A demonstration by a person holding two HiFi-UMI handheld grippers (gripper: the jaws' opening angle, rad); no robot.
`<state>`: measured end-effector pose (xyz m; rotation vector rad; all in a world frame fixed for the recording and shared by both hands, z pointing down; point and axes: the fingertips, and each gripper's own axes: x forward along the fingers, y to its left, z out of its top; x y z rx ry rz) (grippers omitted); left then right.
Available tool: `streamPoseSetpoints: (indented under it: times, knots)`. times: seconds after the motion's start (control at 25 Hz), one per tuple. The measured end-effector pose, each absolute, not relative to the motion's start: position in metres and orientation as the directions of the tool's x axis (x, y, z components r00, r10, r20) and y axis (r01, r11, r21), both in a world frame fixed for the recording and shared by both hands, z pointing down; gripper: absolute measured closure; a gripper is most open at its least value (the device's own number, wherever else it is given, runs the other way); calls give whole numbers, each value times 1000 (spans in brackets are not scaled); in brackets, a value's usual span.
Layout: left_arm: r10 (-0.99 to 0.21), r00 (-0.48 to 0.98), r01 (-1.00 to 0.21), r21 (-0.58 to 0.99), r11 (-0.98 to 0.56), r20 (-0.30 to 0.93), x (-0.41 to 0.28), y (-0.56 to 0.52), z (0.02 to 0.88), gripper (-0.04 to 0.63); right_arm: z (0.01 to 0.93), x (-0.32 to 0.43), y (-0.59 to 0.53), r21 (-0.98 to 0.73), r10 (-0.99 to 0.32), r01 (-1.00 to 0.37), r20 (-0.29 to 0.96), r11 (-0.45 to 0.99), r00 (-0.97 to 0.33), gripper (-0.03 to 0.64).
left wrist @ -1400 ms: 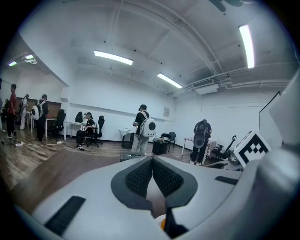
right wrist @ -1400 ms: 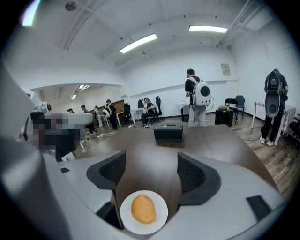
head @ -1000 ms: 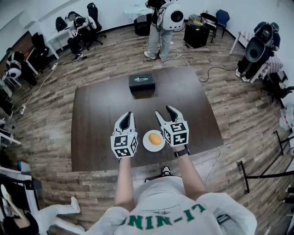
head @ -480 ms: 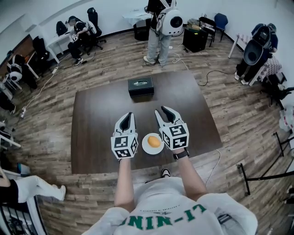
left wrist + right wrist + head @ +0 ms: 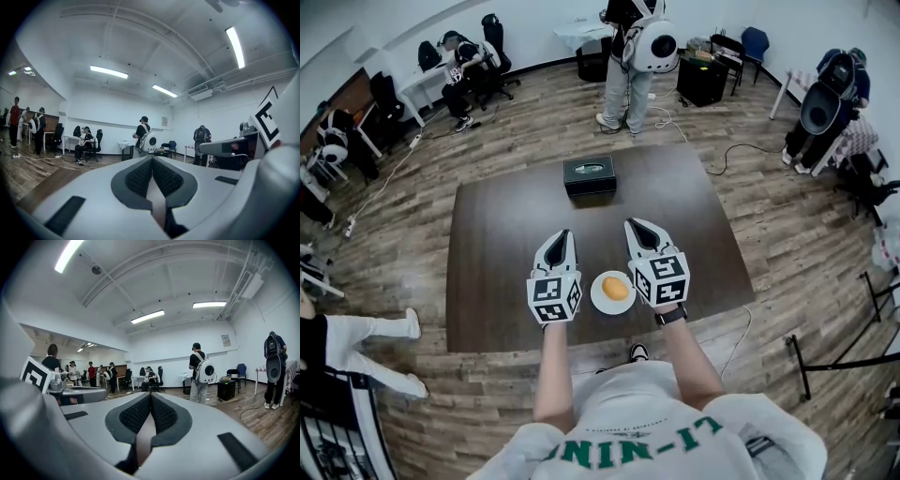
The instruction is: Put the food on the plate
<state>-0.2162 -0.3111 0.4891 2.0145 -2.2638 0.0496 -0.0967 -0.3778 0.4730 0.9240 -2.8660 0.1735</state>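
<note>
An orange-yellow piece of food [image 5: 616, 288] lies on a small white plate [image 5: 598, 298] near the front edge of the dark brown table [image 5: 506, 225]. My left gripper [image 5: 560, 238] hovers just left of the plate, jaws together and empty. Just right of the plate is my right gripper [image 5: 640, 228], also shut with nothing in it. In the left gripper view the left gripper [image 5: 151, 162] has its pads pressed together. The right gripper view shows the right gripper [image 5: 150, 398] with its pads meeting as well. Both point away over the table toward the room.
A dark box [image 5: 590, 174] sits at the table's far side. Beyond it stands a person with a white backpack [image 5: 630, 66]. Seated people and office chairs [image 5: 461, 61] are at the back left, equipment [image 5: 825, 103] at the right. Cables run across the wooden floor.
The right gripper's jaws have closed from apart to together, and it has shifted slightly right of the plate. The left gripper and the food on the plate have stayed put.
</note>
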Motion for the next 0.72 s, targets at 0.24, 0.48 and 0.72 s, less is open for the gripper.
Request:
streamPoseSetpoints:
  times: [0.24, 0.48, 0.72]
  knots:
    - [-987, -111, -993, 38, 116, 112, -212, -312, 492, 580, 475, -91, -382, -71, -590, -604, 151, 794, -793, 601]
    - [-986, -114, -992, 32, 118, 120, -212, -311, 495, 580, 477, -90, -380, -82, -581, -595, 142, 800, -801, 601]
    - [-986, -112, -993, 27, 116, 124, -208, -310, 495, 580, 476, -89, -374, -95, -553, -566, 130, 819, -823, 603]
